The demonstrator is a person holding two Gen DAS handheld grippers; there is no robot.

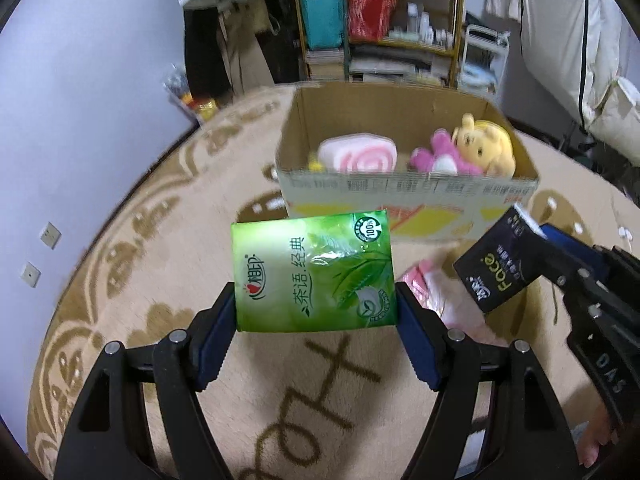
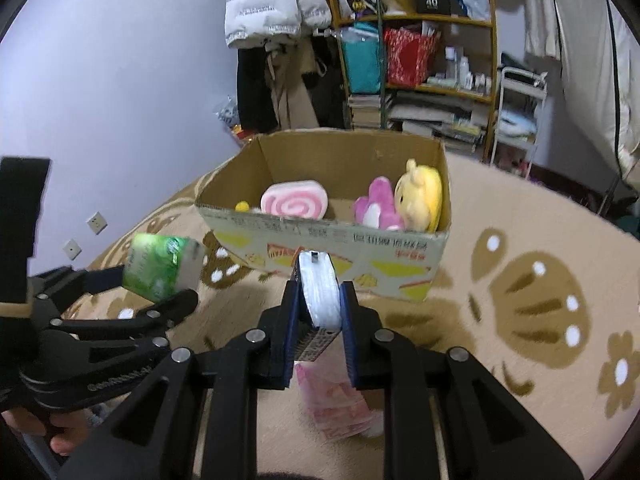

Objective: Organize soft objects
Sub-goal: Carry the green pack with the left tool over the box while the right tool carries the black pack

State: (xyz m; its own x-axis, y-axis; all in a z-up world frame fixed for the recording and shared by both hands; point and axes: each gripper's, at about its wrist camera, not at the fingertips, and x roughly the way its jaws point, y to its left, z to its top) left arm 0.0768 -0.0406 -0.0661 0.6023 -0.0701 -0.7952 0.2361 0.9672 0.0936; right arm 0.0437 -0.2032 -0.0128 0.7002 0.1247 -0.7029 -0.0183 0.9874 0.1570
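Note:
My left gripper (image 1: 316,312) is shut on a green tissue pack (image 1: 314,272) and holds it above the rug, short of the cardboard box (image 1: 408,196). It also shows in the right wrist view (image 2: 160,266). My right gripper (image 2: 320,312) is shut on a black tissue pack (image 2: 320,296), seen end-on; the left wrist view shows the black pack (image 1: 500,264) at right. The box (image 2: 328,240) holds a pink swirl plush (image 2: 294,202), a pink plush (image 2: 378,204) and a yellow plush (image 2: 420,196). A pink tissue pack (image 2: 340,404) lies on the rug below my right gripper.
A beige patterned rug (image 1: 160,280) covers the floor. A purple wall (image 1: 80,100) is at left. Shelves (image 2: 420,60) with books and bags stand behind the box, with hanging coats (image 2: 272,8) and a white cart (image 2: 516,112) nearby.

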